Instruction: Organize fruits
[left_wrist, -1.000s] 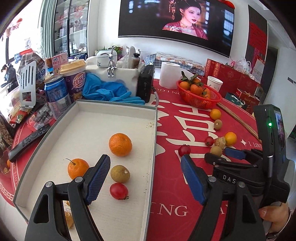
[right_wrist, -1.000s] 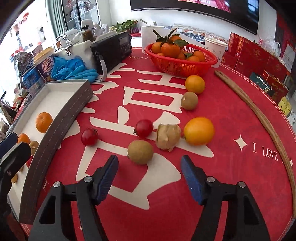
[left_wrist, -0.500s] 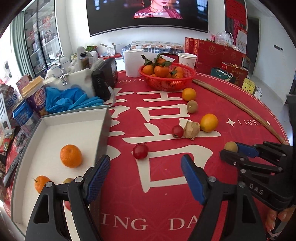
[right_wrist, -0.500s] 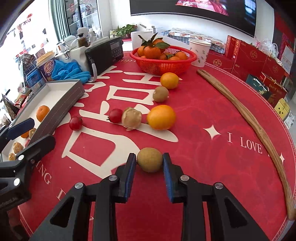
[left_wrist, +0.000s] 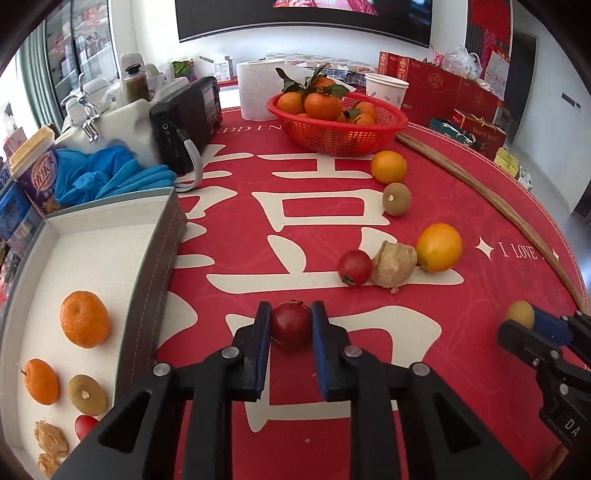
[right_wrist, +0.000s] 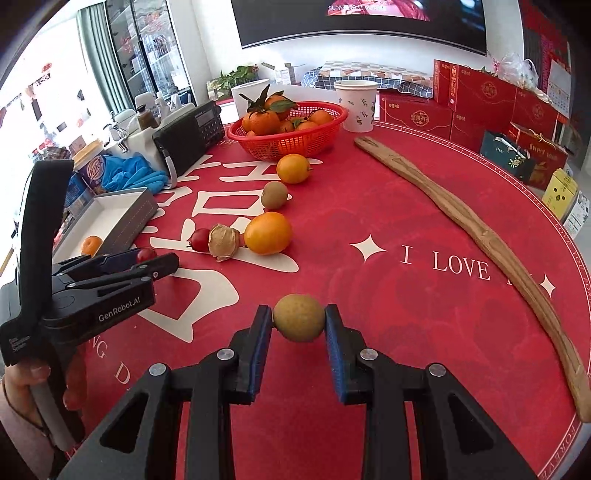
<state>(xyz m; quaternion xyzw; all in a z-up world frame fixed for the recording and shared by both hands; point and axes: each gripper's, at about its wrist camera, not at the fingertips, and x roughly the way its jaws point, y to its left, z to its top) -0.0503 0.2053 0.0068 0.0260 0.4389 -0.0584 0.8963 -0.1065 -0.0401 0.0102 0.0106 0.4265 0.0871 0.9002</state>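
My left gripper is shut on a small red fruit just above the red tablecloth, right of the grey-walled tray. The tray holds two mandarins, a brown fruit, a red fruit and dry husks. My right gripper is shut on a round brown-green fruit over the cloth's near side. In the right wrist view the left gripper and its red fruit sit at the left. Loose on the cloth lie a red fruit, a husked fruit, two oranges and a brown fruit.
A red basket of leafy mandarins stands at the back. A long wooden stick lies along the right side. A black radio, blue gloves, a paper roll and a paper cup crowd the back left.
My left gripper moved from over the tray to the right and shut on the red fruit. My right gripper shut on the brown-green fruit and drew it away from the other loose fruits.
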